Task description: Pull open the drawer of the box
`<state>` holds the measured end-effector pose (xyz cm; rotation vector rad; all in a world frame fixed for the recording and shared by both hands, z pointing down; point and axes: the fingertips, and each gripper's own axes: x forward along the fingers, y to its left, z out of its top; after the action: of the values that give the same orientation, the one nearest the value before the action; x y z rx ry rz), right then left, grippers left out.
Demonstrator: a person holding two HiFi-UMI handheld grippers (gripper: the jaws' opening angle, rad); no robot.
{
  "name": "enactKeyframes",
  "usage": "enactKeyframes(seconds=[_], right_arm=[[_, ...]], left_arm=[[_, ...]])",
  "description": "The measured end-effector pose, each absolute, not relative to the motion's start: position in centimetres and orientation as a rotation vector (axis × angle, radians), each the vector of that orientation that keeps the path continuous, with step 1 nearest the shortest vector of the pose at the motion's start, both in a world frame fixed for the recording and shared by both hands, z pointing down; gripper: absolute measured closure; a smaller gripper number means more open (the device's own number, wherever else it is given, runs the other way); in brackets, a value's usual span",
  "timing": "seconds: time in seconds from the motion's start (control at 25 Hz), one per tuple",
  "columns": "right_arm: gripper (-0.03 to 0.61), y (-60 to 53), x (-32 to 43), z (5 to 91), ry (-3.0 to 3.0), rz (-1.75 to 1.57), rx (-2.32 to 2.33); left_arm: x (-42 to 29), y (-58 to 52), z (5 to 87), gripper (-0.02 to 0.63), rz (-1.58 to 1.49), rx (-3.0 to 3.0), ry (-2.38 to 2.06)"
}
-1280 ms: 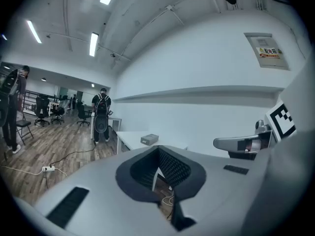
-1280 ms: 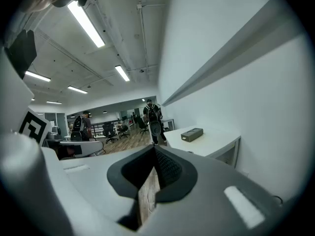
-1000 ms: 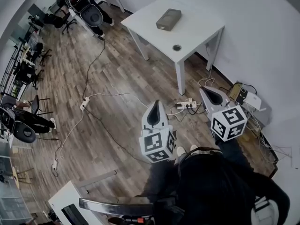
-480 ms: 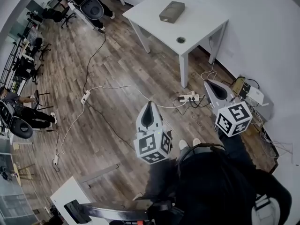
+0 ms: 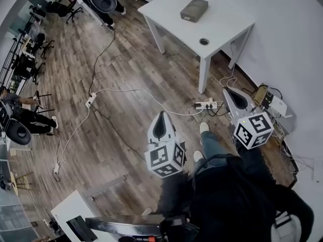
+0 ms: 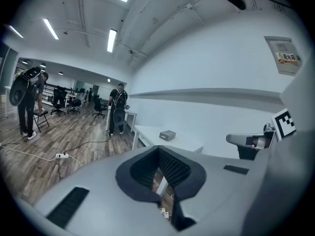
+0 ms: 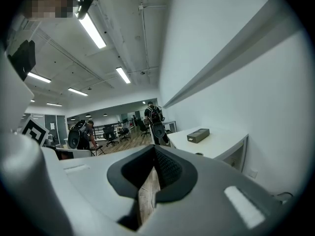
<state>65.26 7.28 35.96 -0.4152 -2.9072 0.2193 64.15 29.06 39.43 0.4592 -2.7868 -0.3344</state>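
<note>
A small grey box (image 5: 194,9) lies on a white table (image 5: 227,21) against the wall, several steps ahead of me. Its drawer looks closed, though it is too far off for detail. My left gripper (image 5: 161,115) hangs over the wooden floor, well short of the table, with its jaws together and nothing in them. My right gripper (image 5: 229,92) is held beside it near the wall, jaws also together and empty. The box (image 6: 168,135) appears far beyond the left gripper (image 6: 164,183) in its own view. Past the right gripper (image 7: 150,178) the box (image 7: 198,135) again sits on the table.
A power strip (image 5: 206,105) and cables lie on the floor by the table leg. Small devices (image 5: 267,101) sit by the wall at the right. A long cable (image 5: 96,92) crosses the floor. Office chairs and people (image 5: 20,117) are at the far left.
I have stepped toward the table, so the box and table sit lower and nearer in the head view. Both grippers keep their pose, jaws together.
</note>
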Motion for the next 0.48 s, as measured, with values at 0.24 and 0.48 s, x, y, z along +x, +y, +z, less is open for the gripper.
enactKeyframes(seconds=[0.24,0.48], right_arm=[[0.577,7.5,58.2,36.6,-2.896,0.238,-0.454],[0.577,7.0,49.2,36.4,-2.879,0.210,-0.509]], left_arm=[[58.3,29.3,39.9,0.615,-0.322,0.422,-2.784],[49.7,28.1,38.9,0.615,-0.310,0.413,-2.804]])
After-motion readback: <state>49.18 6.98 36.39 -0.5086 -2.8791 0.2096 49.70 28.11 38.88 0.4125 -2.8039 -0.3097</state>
